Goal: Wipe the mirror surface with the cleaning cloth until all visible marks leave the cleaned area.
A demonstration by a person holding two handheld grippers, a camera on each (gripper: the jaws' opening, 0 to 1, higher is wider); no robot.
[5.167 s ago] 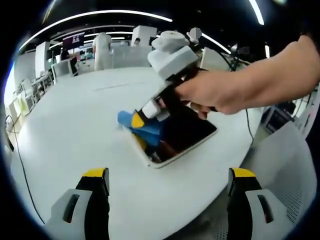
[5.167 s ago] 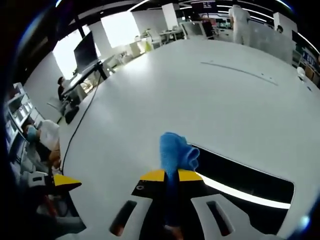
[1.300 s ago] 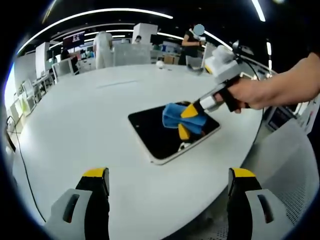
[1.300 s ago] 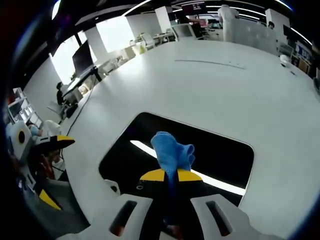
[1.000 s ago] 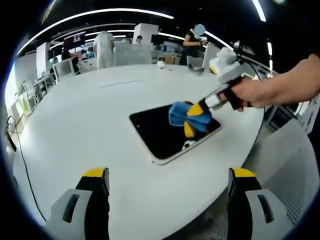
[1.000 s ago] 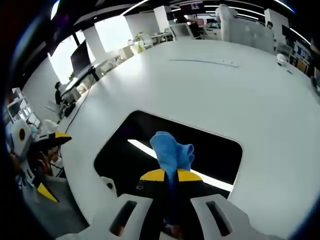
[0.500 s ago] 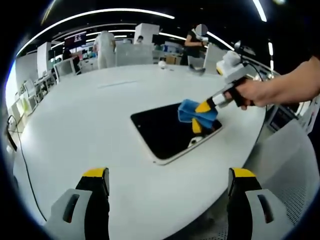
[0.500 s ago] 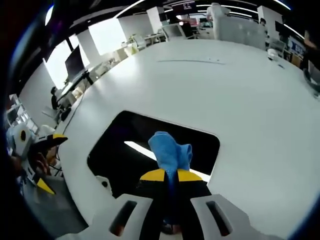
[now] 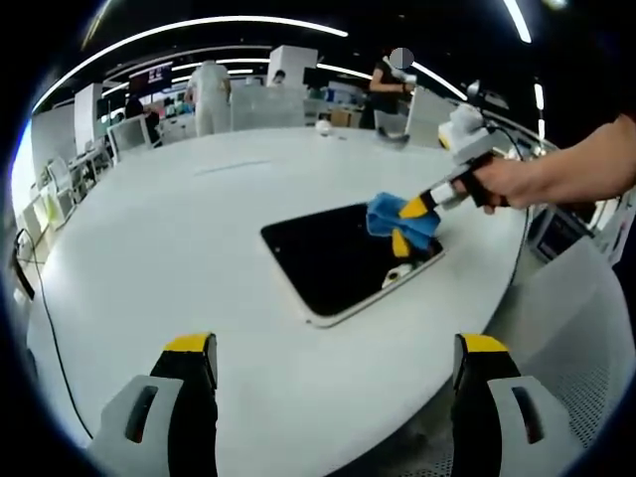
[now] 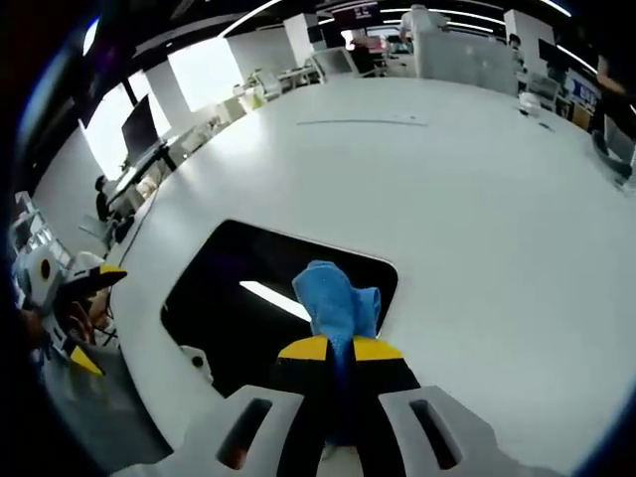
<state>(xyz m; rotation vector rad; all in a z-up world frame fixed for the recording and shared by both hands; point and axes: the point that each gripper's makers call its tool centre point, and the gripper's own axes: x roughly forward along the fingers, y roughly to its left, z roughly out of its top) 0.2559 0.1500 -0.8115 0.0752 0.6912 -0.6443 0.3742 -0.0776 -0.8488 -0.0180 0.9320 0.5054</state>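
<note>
Here, step in hand: wiping near one end of the mirror, as I judge it.

Left gripper (image 9: 325, 383): its jaws stand wide apart with nothing between them, low over the bare worktop (image 9: 149, 248). It is held back, probably so that its camera keeps the whole scene visible.

Right gripper (image 10: 338, 350): its jaws are together, clamped on the cleaning cloth (image 10: 336, 295). In the left gripper view this gripper (image 9: 409, 221) comes in from the right, carried by a person's hand (image 9: 502, 181), and it slants down toward the glass.

Cloth: a blue bunch that sticks out just ahead of the right jaws. It seems to touch the mirror (image 10: 248, 298) close to its far short edge, but real contact I cannot confirm. The loose bunch gives a soft pad in front, so the hard jaw tips do not need to meet the glass.

Mirror: a dark rectangle with a light frame, lying flat on the worktop, ahead of the left jaws (image 9: 338, 263) and under and to the left of the right jaws. It reflects a bright ceiling strip.

Marks: I cannot see any on the glass; at this size they are too small to tell.

Farther: desks, monitors and standing people beyond the worktop.

Risk: the mirror lies free, so a strong push may slide it.
</note>
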